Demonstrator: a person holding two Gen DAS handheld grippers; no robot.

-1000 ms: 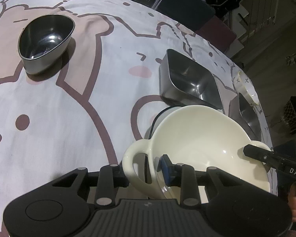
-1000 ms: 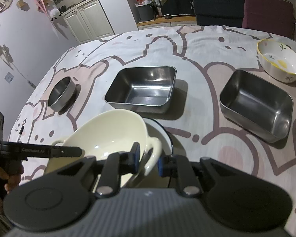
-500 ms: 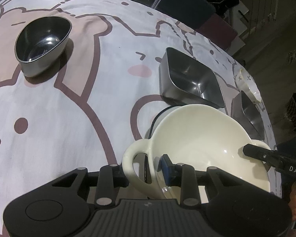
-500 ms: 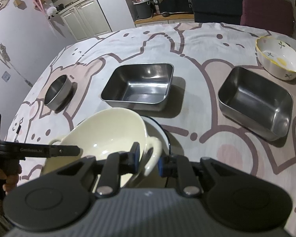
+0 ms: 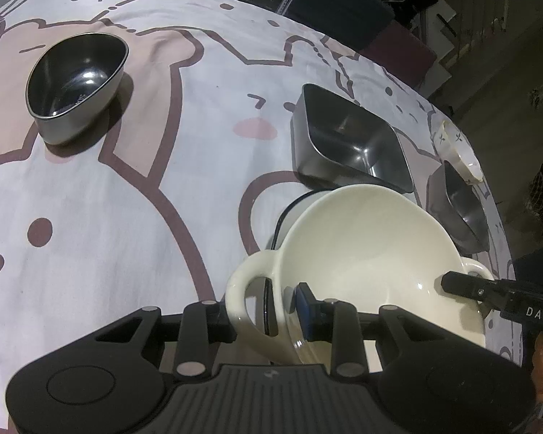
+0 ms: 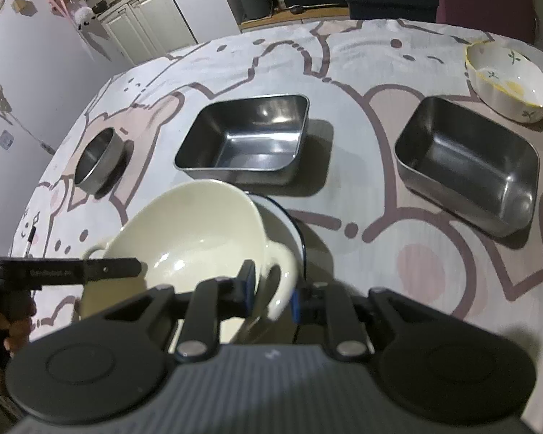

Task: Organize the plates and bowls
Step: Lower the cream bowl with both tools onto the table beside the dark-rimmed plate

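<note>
Fingers of the left gripper (image 5: 262,313) and right gripper (image 6: 271,289) each pinch a loop handle of the cream bowl (image 5: 362,249), held tilted between them over a dark-rimmed plate (image 6: 289,224) near the table's (image 5: 134,195) front edge, steel trays (image 6: 246,137) beyond.

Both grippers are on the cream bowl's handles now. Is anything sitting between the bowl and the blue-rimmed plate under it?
Nothing visible. The cream bowl hangs tilted over the blue-rimmed plate, held by left gripper and right gripper. The plate's showing part is bare; the rest is hidden beneath the bowl.
</note>
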